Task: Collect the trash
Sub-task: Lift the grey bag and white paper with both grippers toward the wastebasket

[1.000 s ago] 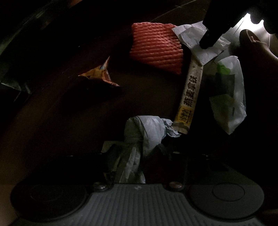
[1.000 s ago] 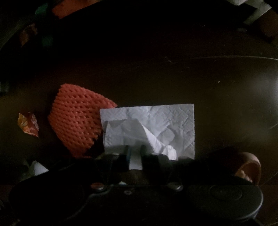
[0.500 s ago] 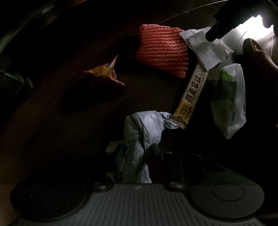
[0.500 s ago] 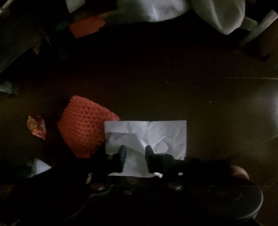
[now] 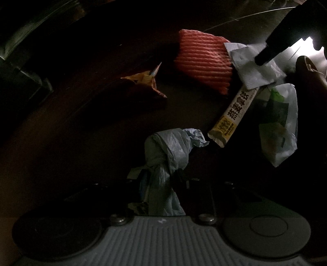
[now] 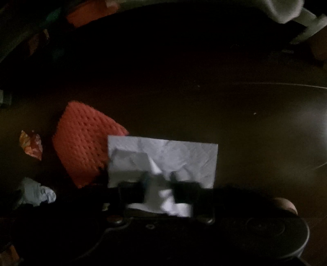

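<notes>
My left gripper [image 5: 161, 176] is shut on a crumpled pale blue plastic bag [image 5: 169, 149] held above the dark table. My right gripper [image 6: 159, 178] has its fingers astride a white paper napkin [image 6: 173, 157], jaws apart; its dark finger also shows in the left wrist view [image 5: 265, 55] touching the napkin [image 5: 253, 69]. A red foam net [image 5: 202, 61] lies next to the napkin, also in the right wrist view [image 6: 83, 143]. An orange wrapper [image 5: 145, 79], a long yellow-and-white sachet [image 5: 231, 118] and a clear bag with green contents [image 5: 280, 122] lie nearby.
The dark wooden table [image 6: 224, 102] stretches beyond the napkin. A brown rounded object [image 5: 310, 73] sits at the right edge. A pale cloth-like shape [image 6: 286, 10] and dim clutter [image 6: 90, 12] lie along the far side.
My right gripper opened from its shut grip on the napkin and now sits lower over it, jaws apart. My left gripper still holds the bag; the view shifted slightly.
</notes>
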Action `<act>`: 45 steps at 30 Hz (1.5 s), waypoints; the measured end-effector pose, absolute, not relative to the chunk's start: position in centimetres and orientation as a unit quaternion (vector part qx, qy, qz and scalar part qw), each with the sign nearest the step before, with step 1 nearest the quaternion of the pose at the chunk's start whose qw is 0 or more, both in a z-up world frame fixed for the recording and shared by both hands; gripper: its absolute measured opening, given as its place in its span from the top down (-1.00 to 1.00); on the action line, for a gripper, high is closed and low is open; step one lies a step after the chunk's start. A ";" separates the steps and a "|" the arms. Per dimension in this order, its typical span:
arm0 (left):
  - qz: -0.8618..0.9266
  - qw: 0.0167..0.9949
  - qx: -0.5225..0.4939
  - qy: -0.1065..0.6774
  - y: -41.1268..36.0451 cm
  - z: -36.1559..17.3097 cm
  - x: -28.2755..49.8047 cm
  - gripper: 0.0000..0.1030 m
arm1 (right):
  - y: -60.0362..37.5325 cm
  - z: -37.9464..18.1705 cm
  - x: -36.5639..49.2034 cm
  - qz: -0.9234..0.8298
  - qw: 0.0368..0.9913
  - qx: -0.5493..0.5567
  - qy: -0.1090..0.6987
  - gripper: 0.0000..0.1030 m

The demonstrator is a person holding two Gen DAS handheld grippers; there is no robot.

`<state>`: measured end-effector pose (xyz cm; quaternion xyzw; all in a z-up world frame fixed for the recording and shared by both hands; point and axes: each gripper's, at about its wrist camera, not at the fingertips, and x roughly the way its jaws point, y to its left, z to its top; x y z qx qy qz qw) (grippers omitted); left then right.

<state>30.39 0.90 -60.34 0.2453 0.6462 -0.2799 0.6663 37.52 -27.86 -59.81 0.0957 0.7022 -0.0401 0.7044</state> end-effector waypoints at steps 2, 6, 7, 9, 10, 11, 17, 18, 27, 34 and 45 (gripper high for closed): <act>-0.278 0.666 0.243 0.648 1.2 -60.2 30.6 0.47 | -27.6 -59.7 37.7 -0.033 0.704 0.092 0.703 0.97; -0.276 0.670 0.239 0.646 1.5 -59.8 30.7 0.49 | -27.4 -58.4 37.5 -0.028 0.713 0.080 0.696 1.00; -0.273 0.672 0.235 0.647 1.7 -59.7 30.8 0.50 | -27.5 -57.9 37.2 -0.031 0.716 0.079 0.693 1.00; -0.269 0.675 0.228 0.648 2.7 -59.0 31.3 0.52 | -27.5 -56.9 36.9 -0.033 0.720 0.083 0.688 1.00; -0.267 0.678 0.223 0.647 3.0 -58.7 31.4 0.53 | -27.5 -56.3 36.7 -0.034 0.723 0.080 0.686 1.00; -0.266 0.681 0.219 0.647 3.4 -58.3 31.5 0.59 | -27.2 -55.7 36.7 -0.036 0.726 0.076 0.683 1.00; -0.252 0.701 0.192 0.639 5.3 -55.3 31.7 0.60 | -26.7 -52.2 37.4 -0.032 0.741 0.055 0.669 1.00; -0.250 0.704 0.190 0.637 5.5 -54.8 31.6 0.61 | -26.5 -51.4 37.5 -0.032 0.743 0.052 0.667 1.00; -0.233 0.747 0.168 0.600 7.2 -48.3 32.2 0.65 | -25.2 -42.1 36.1 -0.008 0.775 0.036 0.631 1.00; -0.219 0.806 0.159 0.527 7.7 -39.5 33.6 0.65 | -25.0 -32.5 33.8 0.020 0.812 0.062 0.580 1.00; -0.198 0.876 0.131 0.419 5.7 -23.5 33.0 0.65 | -23.7 -18.8 30.3 0.088 0.872 0.080 0.475 1.00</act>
